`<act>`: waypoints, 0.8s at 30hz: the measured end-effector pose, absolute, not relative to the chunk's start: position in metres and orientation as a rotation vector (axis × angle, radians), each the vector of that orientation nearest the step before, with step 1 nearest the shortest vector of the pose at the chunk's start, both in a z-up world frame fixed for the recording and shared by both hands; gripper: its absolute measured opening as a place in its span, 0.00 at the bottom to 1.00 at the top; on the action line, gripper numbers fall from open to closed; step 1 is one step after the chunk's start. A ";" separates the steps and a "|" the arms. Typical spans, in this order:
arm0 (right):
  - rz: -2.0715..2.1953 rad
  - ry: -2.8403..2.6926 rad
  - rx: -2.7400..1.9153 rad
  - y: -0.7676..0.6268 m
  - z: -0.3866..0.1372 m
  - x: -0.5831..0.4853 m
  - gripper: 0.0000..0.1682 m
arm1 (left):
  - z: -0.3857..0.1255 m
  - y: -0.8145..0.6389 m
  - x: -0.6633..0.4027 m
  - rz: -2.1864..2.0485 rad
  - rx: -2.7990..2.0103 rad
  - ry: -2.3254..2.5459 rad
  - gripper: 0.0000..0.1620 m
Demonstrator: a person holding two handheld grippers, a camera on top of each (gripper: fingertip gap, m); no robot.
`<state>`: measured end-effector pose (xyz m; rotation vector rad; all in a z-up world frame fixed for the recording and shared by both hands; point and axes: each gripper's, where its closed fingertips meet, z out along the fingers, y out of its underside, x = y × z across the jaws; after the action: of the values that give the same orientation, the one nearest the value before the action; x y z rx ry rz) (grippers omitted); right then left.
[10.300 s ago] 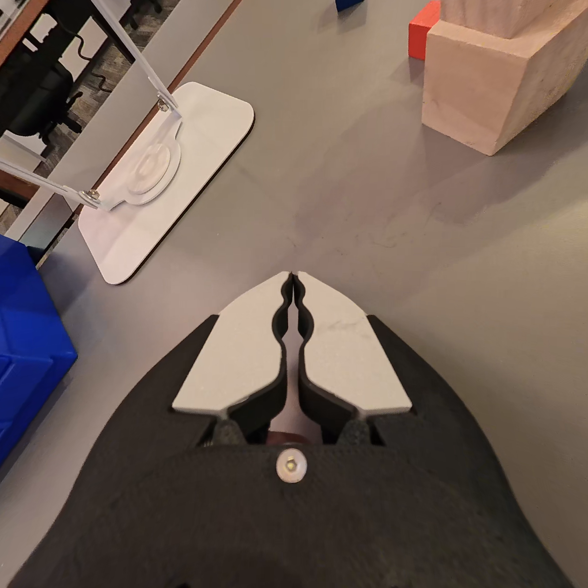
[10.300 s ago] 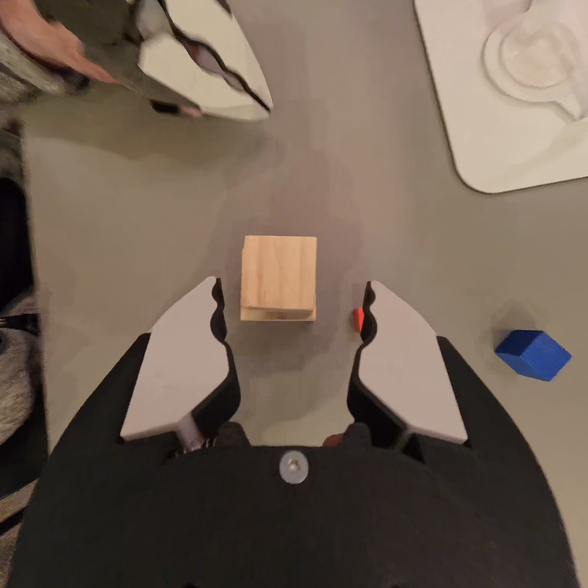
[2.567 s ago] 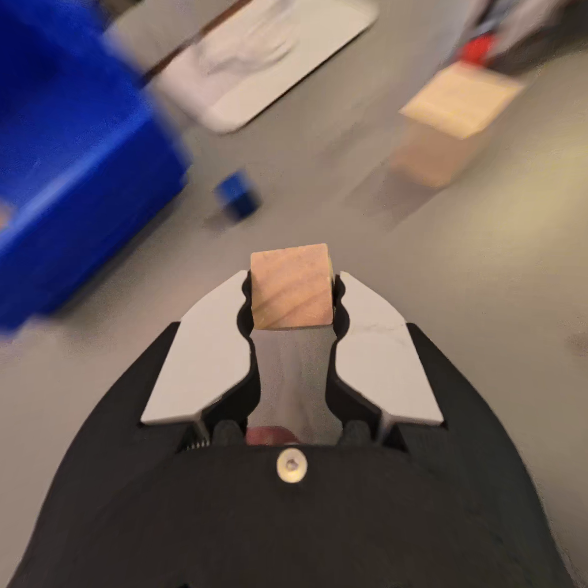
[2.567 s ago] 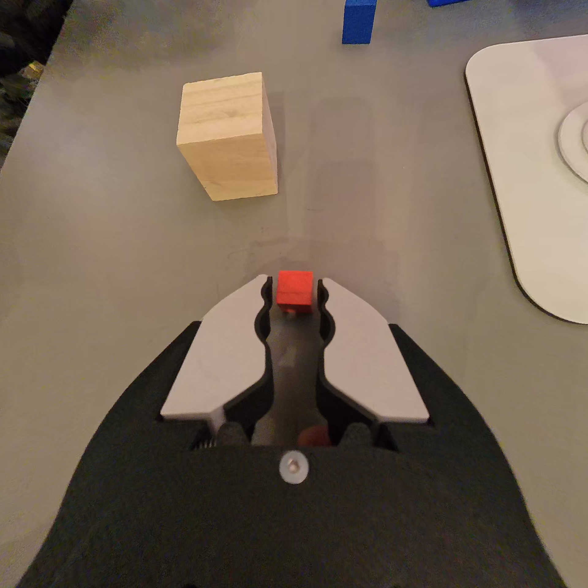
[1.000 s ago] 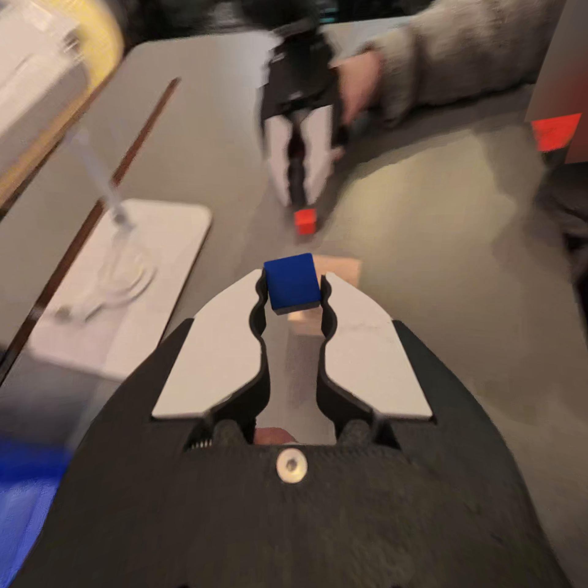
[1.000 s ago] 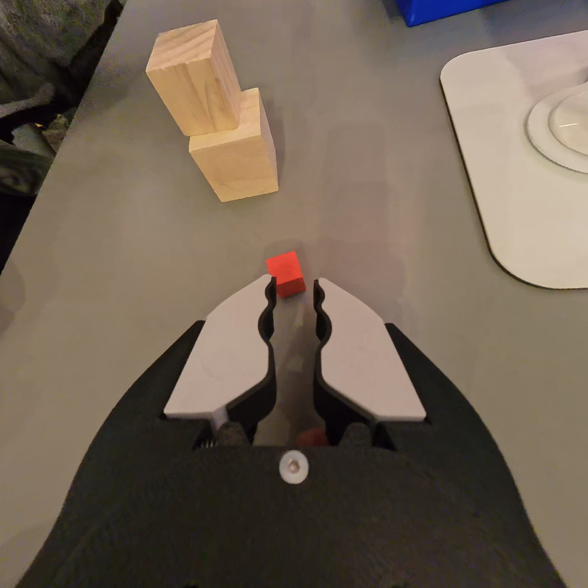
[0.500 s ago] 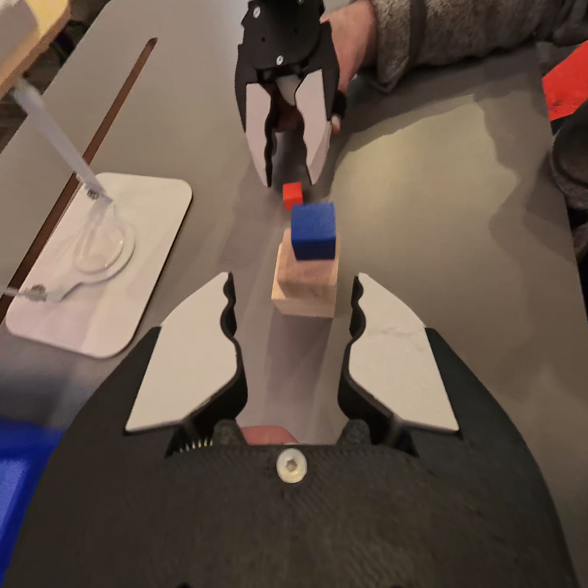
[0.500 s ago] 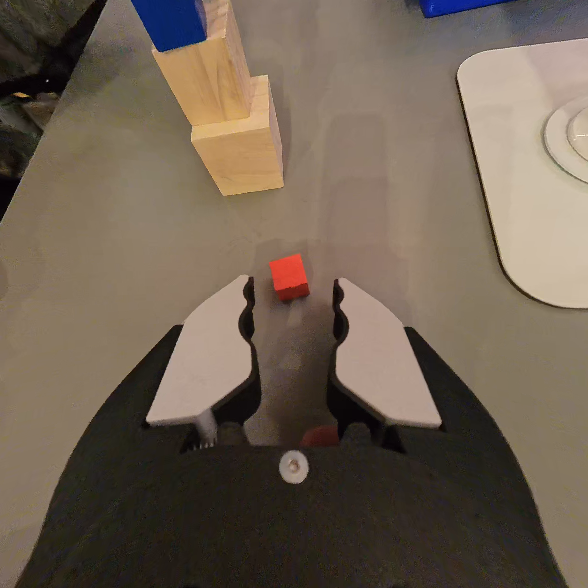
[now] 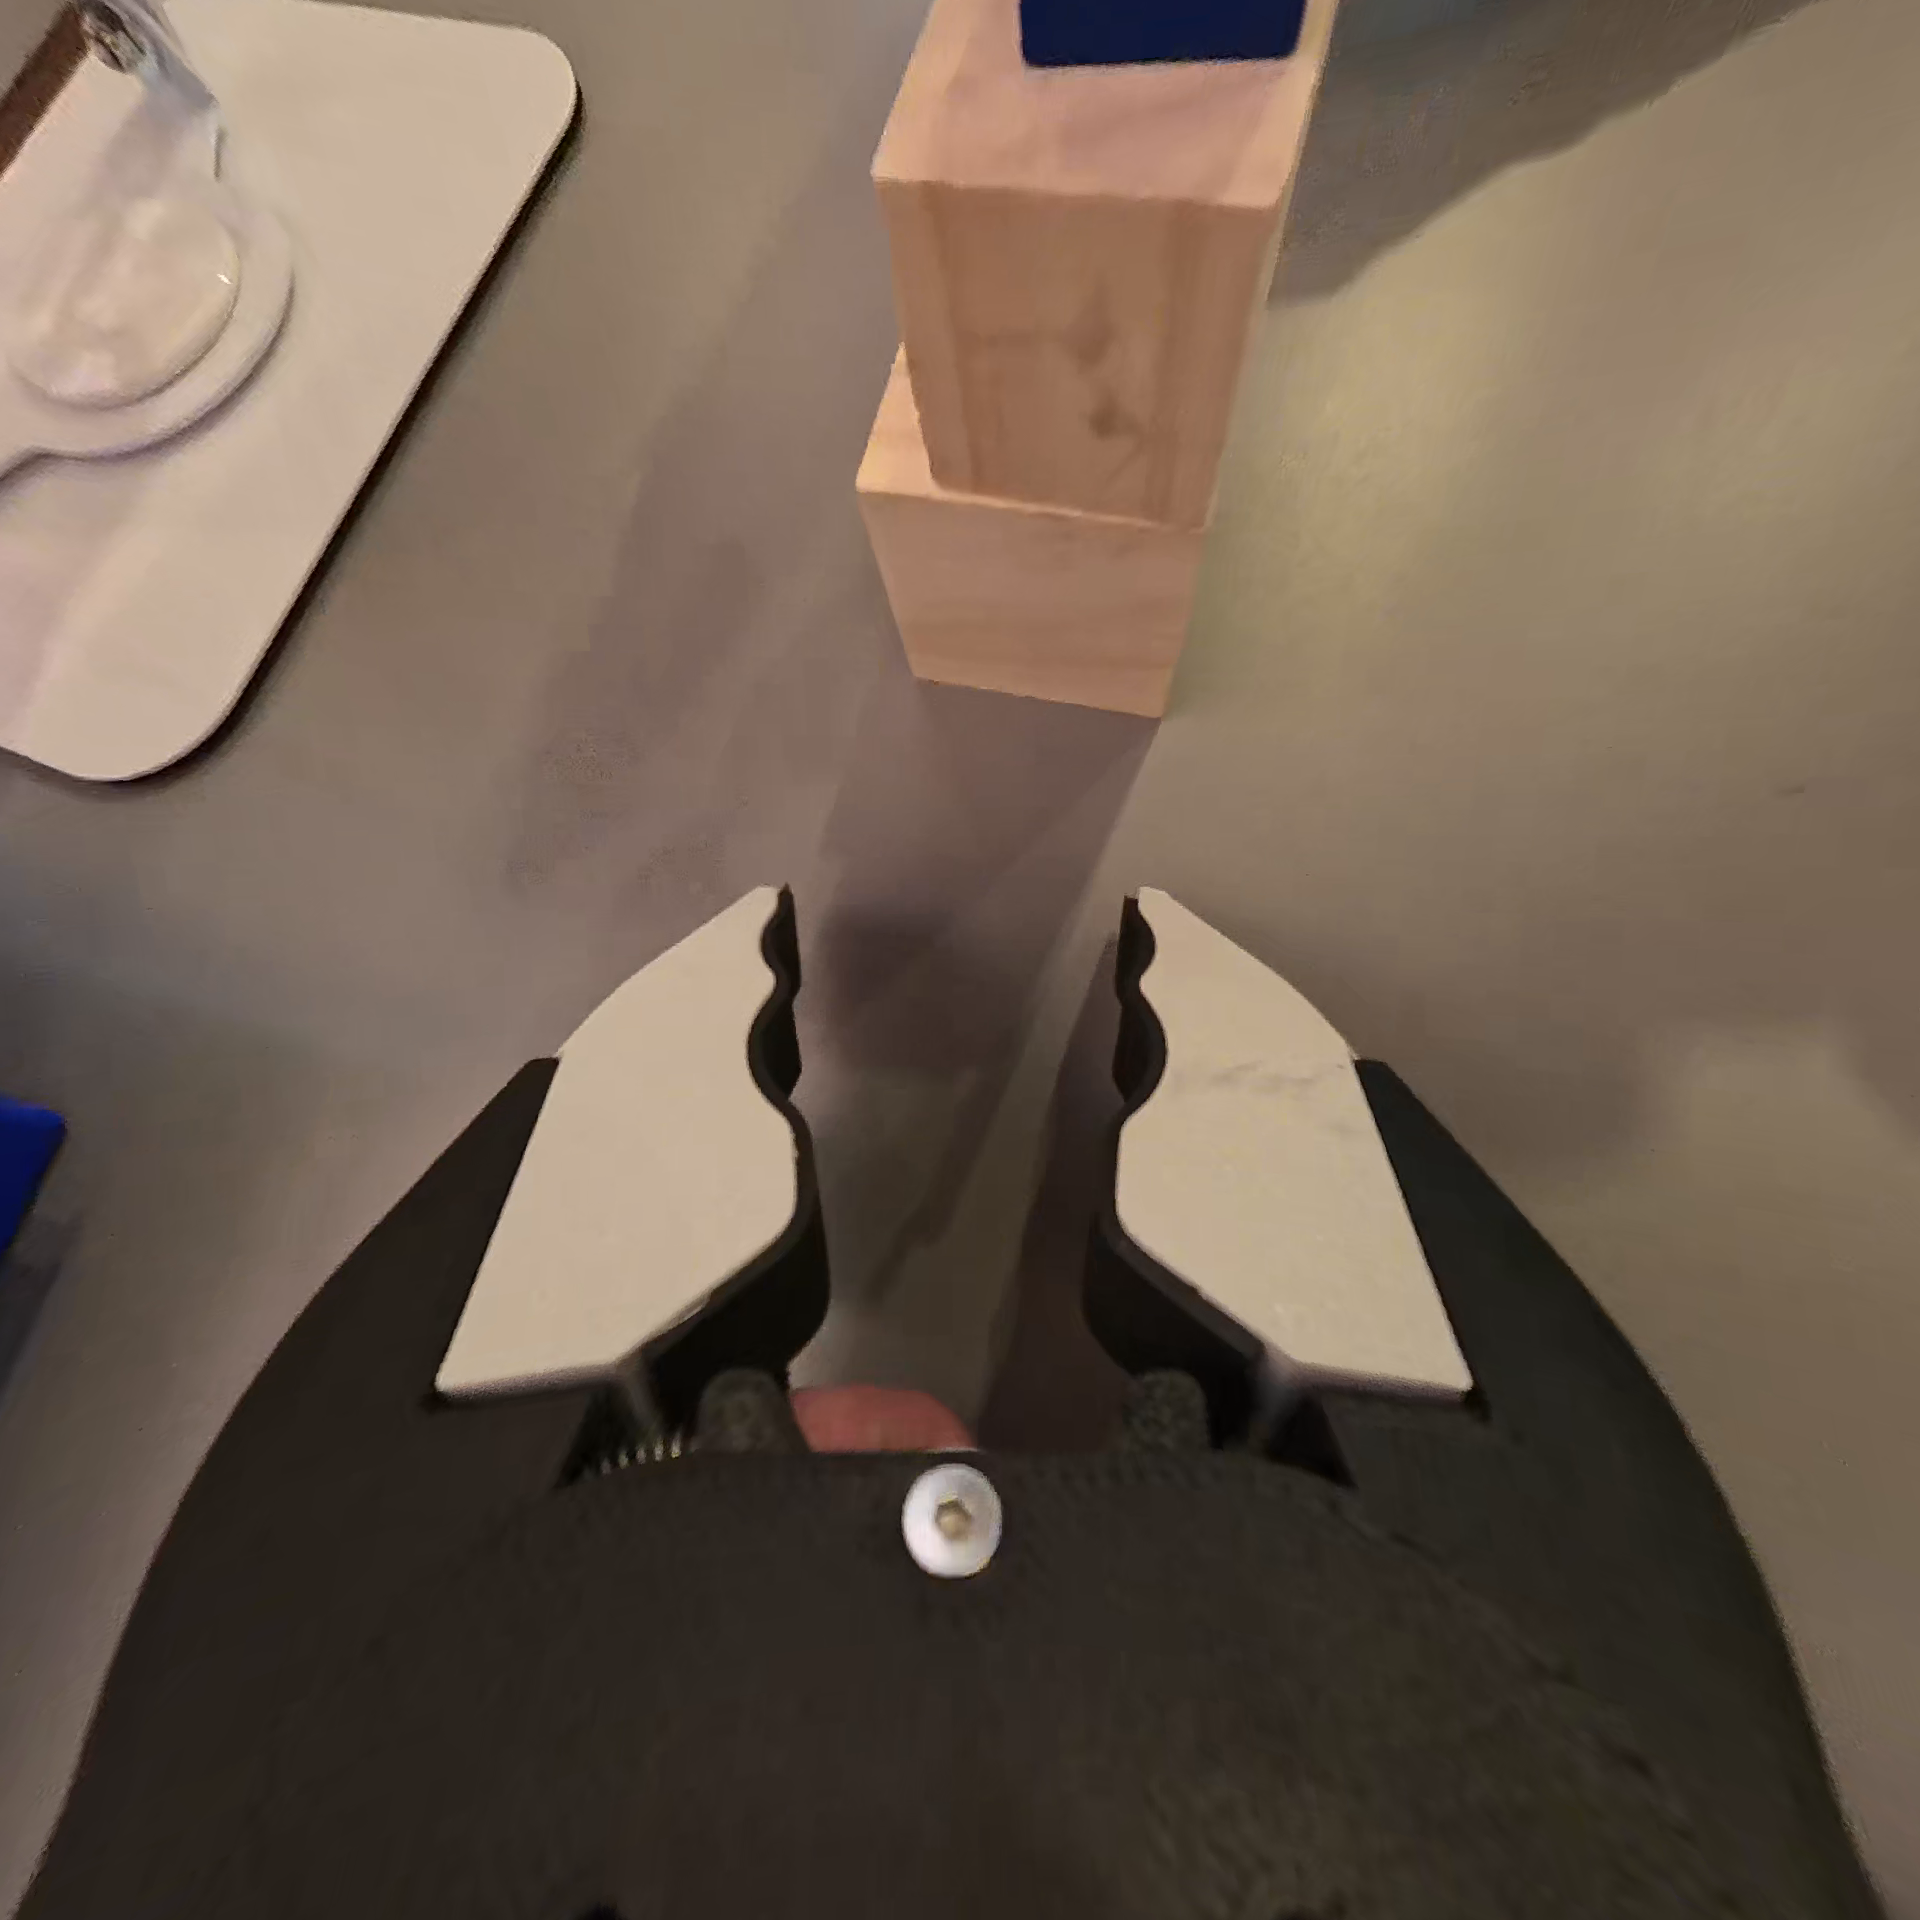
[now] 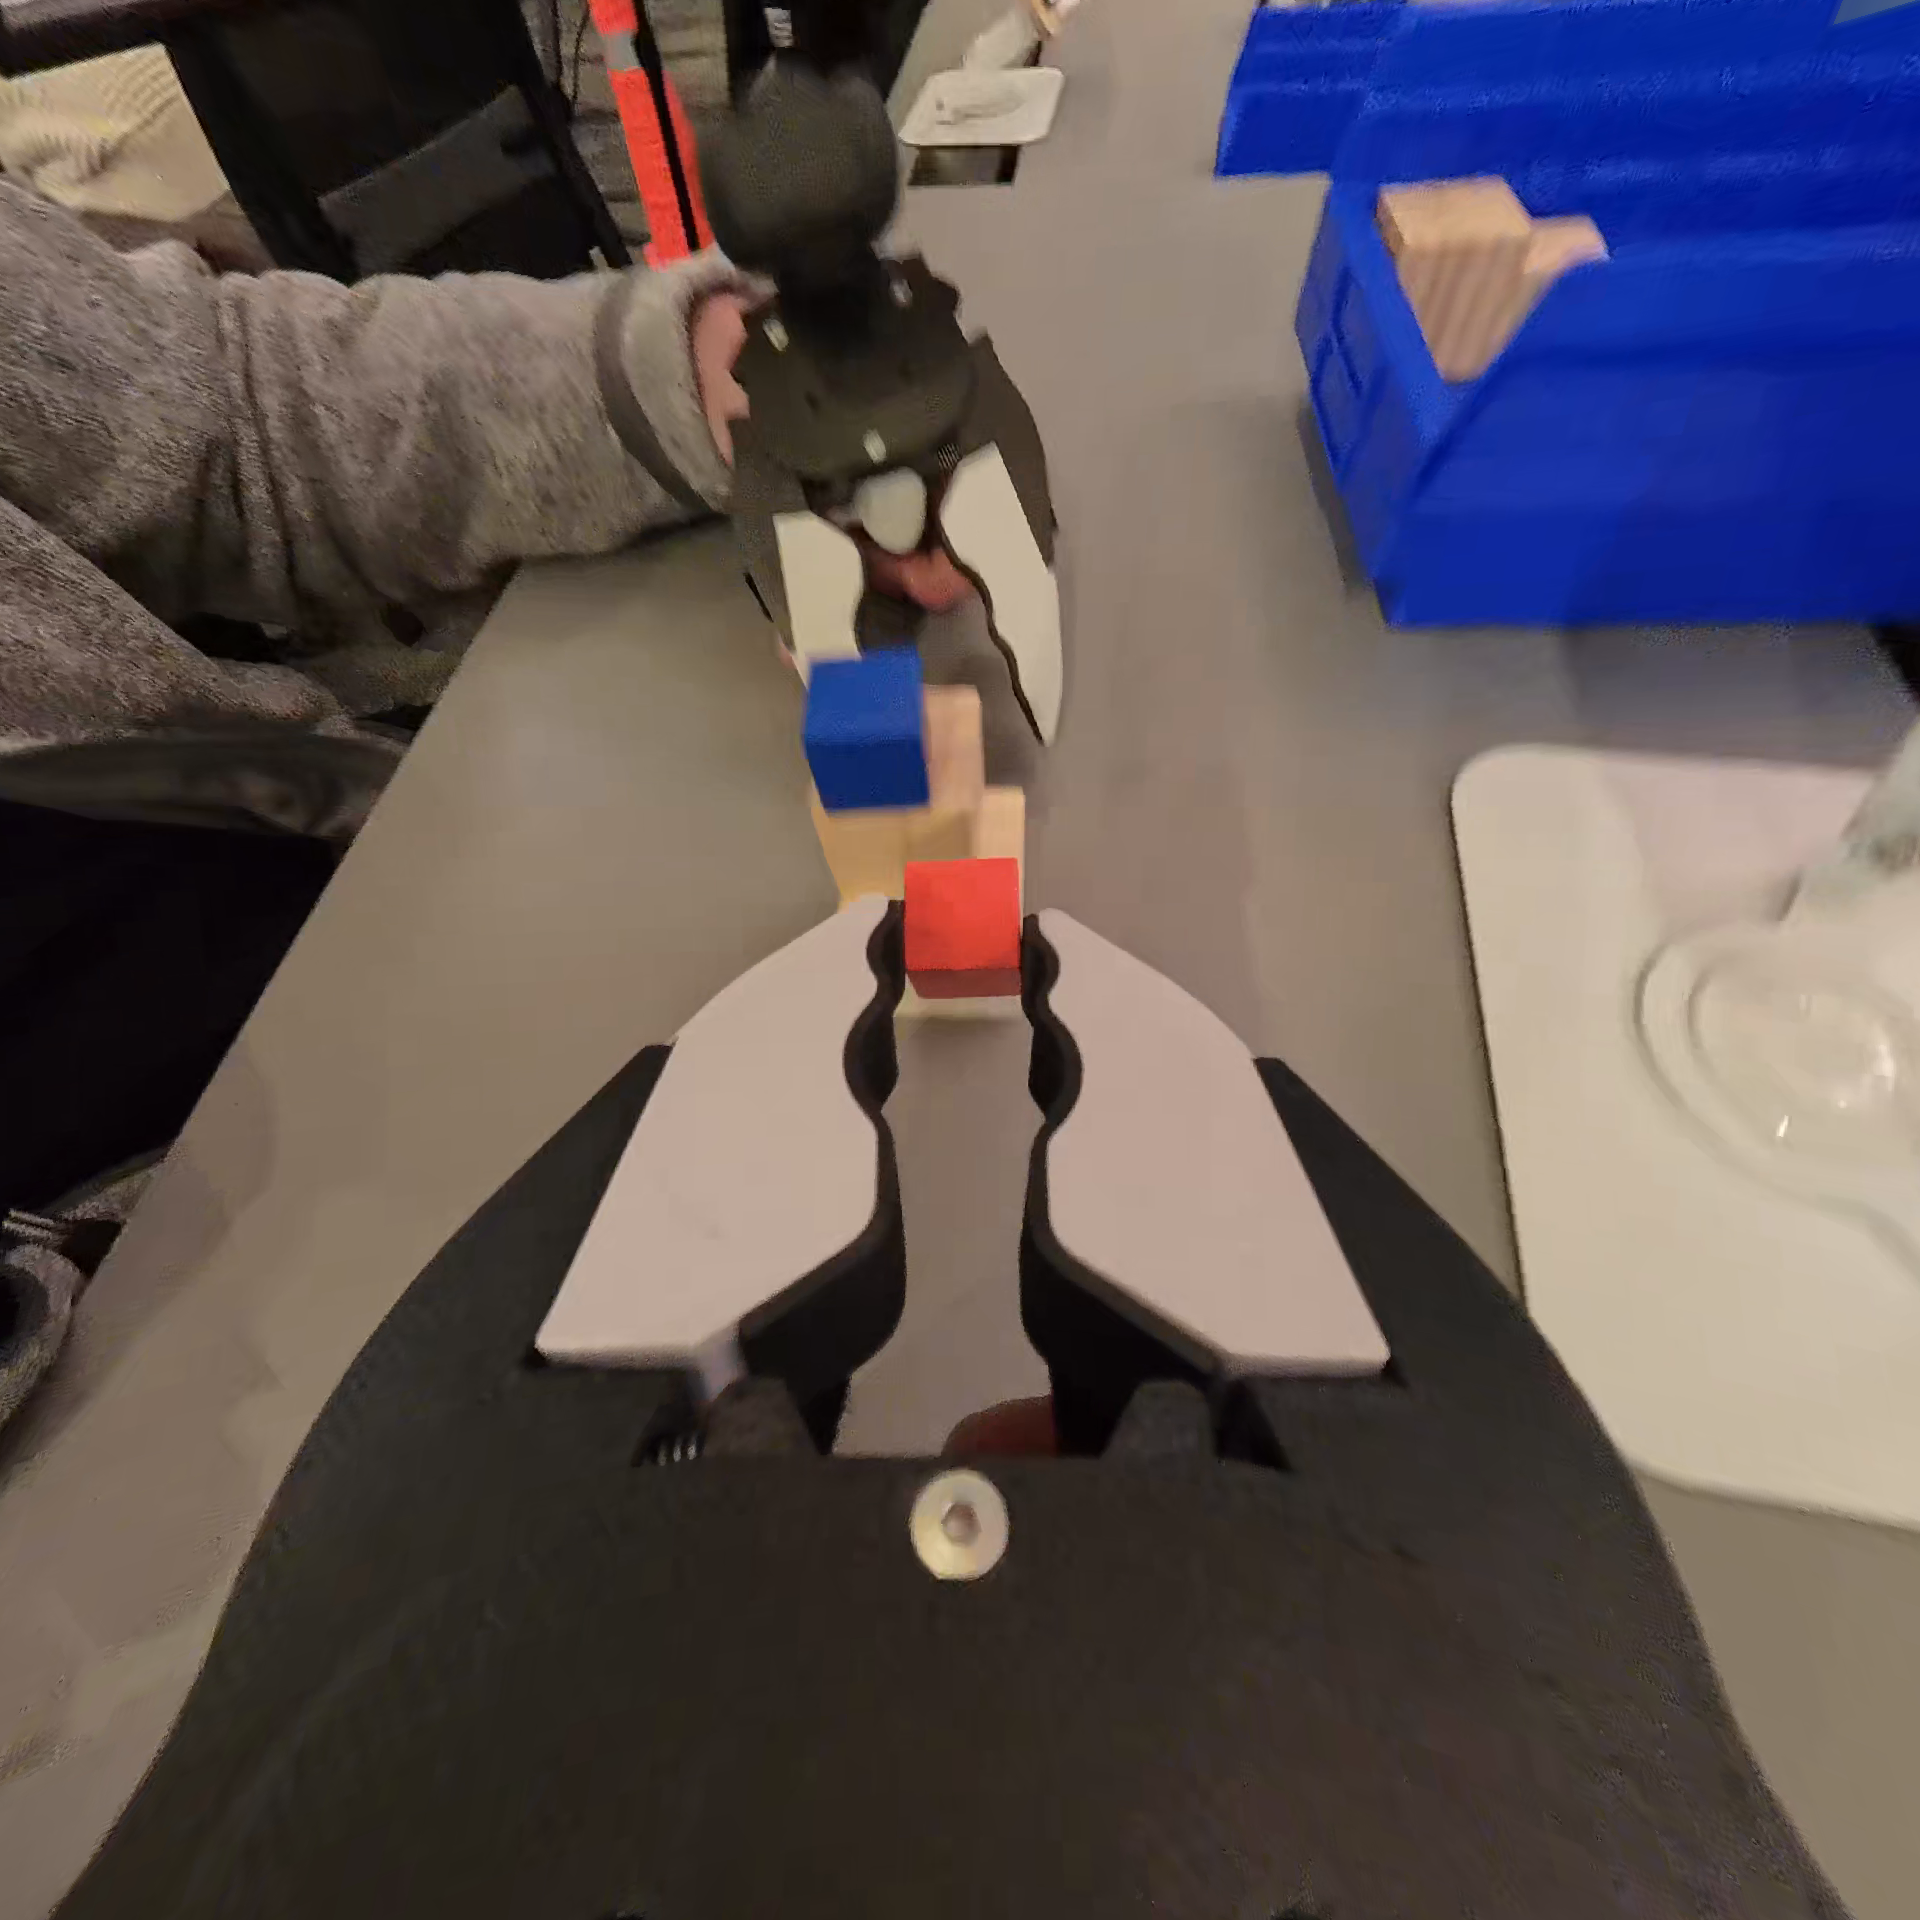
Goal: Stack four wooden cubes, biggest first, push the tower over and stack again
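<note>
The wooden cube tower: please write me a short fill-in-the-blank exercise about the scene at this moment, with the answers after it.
1. The right gripper is shut on the ___ cube.
2. The cube on top of the tower is ___ in colour.
3. The left gripper is open and holds ___.
4. The tower now counts ___ cubes.

Answers: red; blue; nothing; three

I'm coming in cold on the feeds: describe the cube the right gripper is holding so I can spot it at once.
Find the grey table and the three-cube tower near its middle: two bare wooden cubes with a blue cube on top. Just in front of that tower in the right wrist view, the right gripper pinches a red cube at its fingertips. It is the only red cube, and smaller than the others.
</note>
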<state>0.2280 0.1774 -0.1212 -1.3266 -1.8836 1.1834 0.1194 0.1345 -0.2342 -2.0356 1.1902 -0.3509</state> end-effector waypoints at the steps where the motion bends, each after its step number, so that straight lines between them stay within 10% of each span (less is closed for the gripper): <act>1: 1.183 -1.904 -1.304 0.169 -0.113 0.221 0.13 | -0.235 0.135 0.120 -0.346 -2.035 1.192 0.36; 18: 1.182 -1.913 -1.334 0.157 -0.100 0.194 0.30 | -0.229 0.137 0.118 -0.371 -2.019 1.155 0.36; 24: 1.037 -1.694 -1.433 0.217 -0.112 0.250 0.00 | -0.222 0.136 0.111 -0.344 -1.997 1.088 0.13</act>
<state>0.2501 0.2173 -0.1119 -1.4329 -1.6940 1.0372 0.1105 0.1359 -0.2224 -1.9968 1.0879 -0.3440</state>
